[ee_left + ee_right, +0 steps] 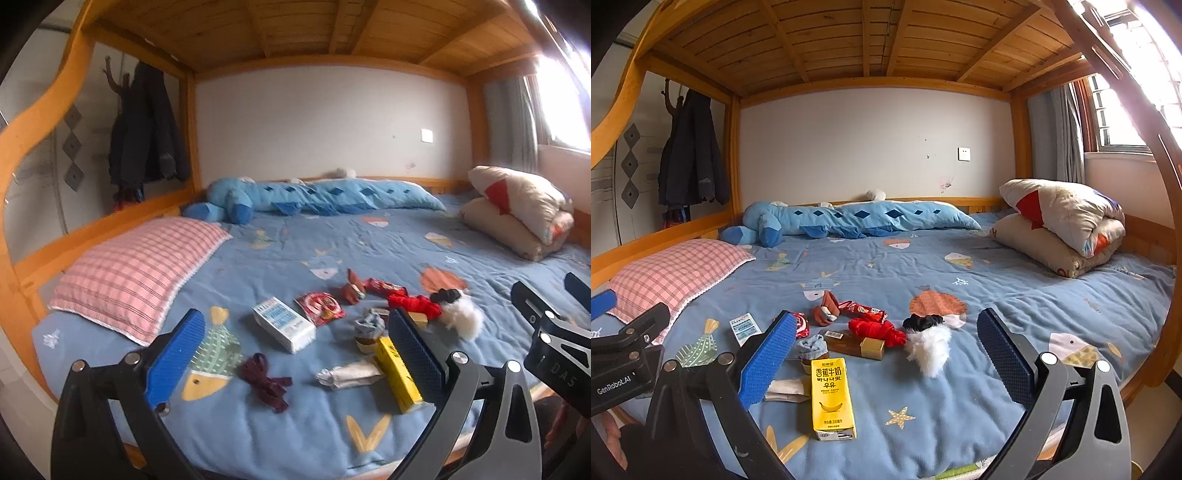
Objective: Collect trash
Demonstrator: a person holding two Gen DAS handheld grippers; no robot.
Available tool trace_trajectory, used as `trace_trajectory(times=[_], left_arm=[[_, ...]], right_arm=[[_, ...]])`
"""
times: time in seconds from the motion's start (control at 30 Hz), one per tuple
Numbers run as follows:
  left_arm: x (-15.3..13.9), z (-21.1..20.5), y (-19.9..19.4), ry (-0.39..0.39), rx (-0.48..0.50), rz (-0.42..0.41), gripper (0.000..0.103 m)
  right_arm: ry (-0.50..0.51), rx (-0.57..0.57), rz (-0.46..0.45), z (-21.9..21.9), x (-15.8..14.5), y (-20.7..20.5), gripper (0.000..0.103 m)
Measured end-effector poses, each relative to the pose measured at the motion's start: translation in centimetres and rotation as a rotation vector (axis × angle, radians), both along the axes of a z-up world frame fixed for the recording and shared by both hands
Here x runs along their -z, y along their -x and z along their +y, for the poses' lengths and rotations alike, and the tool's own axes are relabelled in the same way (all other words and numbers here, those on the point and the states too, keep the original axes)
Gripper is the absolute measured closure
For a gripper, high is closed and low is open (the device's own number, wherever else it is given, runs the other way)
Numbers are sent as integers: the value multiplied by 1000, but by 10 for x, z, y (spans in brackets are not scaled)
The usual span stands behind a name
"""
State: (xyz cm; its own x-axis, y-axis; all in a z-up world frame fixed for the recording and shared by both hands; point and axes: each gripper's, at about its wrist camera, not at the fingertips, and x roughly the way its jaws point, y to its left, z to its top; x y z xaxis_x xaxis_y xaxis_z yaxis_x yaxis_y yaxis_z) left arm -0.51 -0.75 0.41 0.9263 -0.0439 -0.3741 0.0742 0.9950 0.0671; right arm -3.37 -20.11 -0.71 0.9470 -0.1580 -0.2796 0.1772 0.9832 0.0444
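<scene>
Blue ribbed pads line both grippers, and each one hangs with its fingers spread wide and nothing between them: the left gripper (295, 343) over the near edge of the bed, the right gripper (886, 354) just beside it. Scattered on the blue bedspread (1015, 302) ahead lies the trash — a yellow milk carton (833, 398) nearest, lying flat, with a crumpled white wrapper (349, 374) touching its side. A white box (284, 328) sits a little further in, a round red packet (320, 307) just beyond it. Near the carton's far end lie a grey sock (812, 347) and a brown bottle (855, 345), then a red bundle (877, 330) and a black-and-white fluffy thing (929, 345). A dark red hair tie (264, 382) lies by itself on the left gripper's side. Further off — a pink checked pillow (136, 277), a long blue plush toy (849, 219) against the wall, and a folded quilt (1060, 225).
</scene>
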Motion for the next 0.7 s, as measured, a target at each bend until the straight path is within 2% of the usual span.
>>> trace_trajectory(times=[0.07, 0.2, 0.27, 0.7], left_arm=[[3, 1, 0, -7, -17, -4, 4], [3, -2, 13, -49, -25, -114, 4], [1, -3, 16, -47, -11, -137, 4], [7, 6, 13, 68, 30, -98, 4]], right_arm=[[0, -4, 2, 0, 0, 0, 8], [0, -11, 6, 3, 1, 1, 8], [0, -14, 9, 3, 2, 2, 8], [-4, -29, 14, 4, 7, 1, 8]])
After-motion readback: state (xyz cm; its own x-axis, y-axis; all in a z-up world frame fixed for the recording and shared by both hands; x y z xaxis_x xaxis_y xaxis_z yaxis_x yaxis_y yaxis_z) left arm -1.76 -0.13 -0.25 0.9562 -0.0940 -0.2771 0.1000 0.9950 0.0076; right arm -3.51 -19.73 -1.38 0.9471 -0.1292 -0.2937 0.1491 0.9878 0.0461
